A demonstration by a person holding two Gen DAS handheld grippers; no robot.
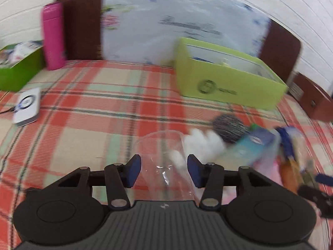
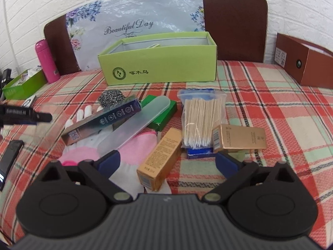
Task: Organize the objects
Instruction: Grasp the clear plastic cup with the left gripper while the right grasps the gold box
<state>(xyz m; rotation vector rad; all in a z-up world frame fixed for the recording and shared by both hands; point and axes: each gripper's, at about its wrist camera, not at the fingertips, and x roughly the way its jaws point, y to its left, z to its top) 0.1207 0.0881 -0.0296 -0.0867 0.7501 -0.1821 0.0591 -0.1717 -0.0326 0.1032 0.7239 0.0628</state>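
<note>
**A:** State of the left hand-held gripper [image 1: 164,171]?

**B:** Jaws half closed, one pad on each side of a clear plastic cup [image 1: 160,145] that lies on the plaid cover [image 1: 87,112]. The view is blurred, so I cannot tell whether the pads press on its walls. The cup is at the left edge of the clutter, so I judge it the easiest item to take first.

**A:** Right hand-held gripper [image 2: 167,162]?

**B:** Released, jaws wide, holding nothing. It hangs over a gold carton [image 2: 160,160] lying flat, probably lined up to grasp it across its narrow width.

**A:** Containers?

**B:** A clear bag [image 2: 203,120] lies just beside that carton and holds cotton swabs, tips toward the gripper. Behind the pile is the open light-green box [image 2: 160,62], nearly empty: one pale flat item shows inside. It is probably the destination. A smaller dark-green box [image 2: 22,83], far left, holds pale items that I cannot identify. The contents of the brown box [image 2: 301,62], far right, are hidden.
</note>
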